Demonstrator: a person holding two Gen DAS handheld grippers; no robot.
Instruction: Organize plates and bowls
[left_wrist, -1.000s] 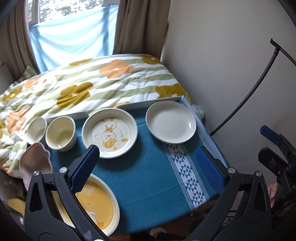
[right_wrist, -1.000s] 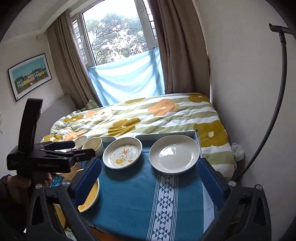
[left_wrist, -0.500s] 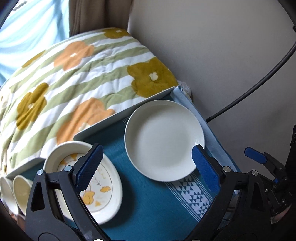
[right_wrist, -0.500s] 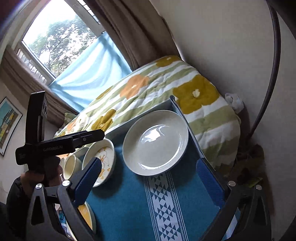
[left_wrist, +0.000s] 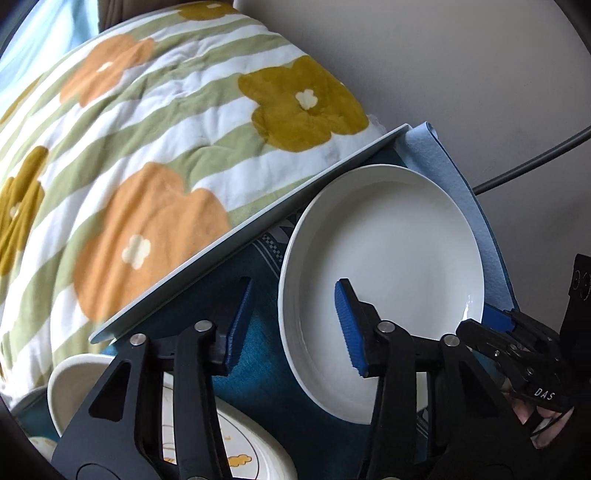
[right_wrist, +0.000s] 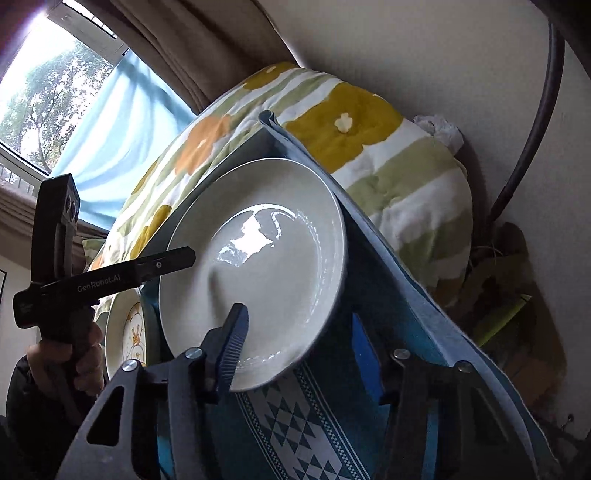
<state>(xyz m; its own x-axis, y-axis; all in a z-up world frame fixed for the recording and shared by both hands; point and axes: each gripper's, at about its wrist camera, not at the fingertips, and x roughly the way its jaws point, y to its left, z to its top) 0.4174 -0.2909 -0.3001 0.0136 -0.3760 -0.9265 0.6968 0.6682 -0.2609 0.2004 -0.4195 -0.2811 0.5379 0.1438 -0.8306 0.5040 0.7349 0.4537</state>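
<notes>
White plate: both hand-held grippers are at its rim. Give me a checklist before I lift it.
1. Left hand-held gripper straddles the white plate's rim: ok, one pad over the plate, one over the blue cloth; its jaws have just been closing.
2. Right hand-held gripper straddles the opposite rim: ok, its jaws have also just been closing.
3. Pads pressing on the rim: not ok, gaps show at both.
4. Plate empty: ok.
5. Patterned plate clear of it: ok, cloth shows between them.
6. Underside free of the cloth: cannot tell.
</notes>
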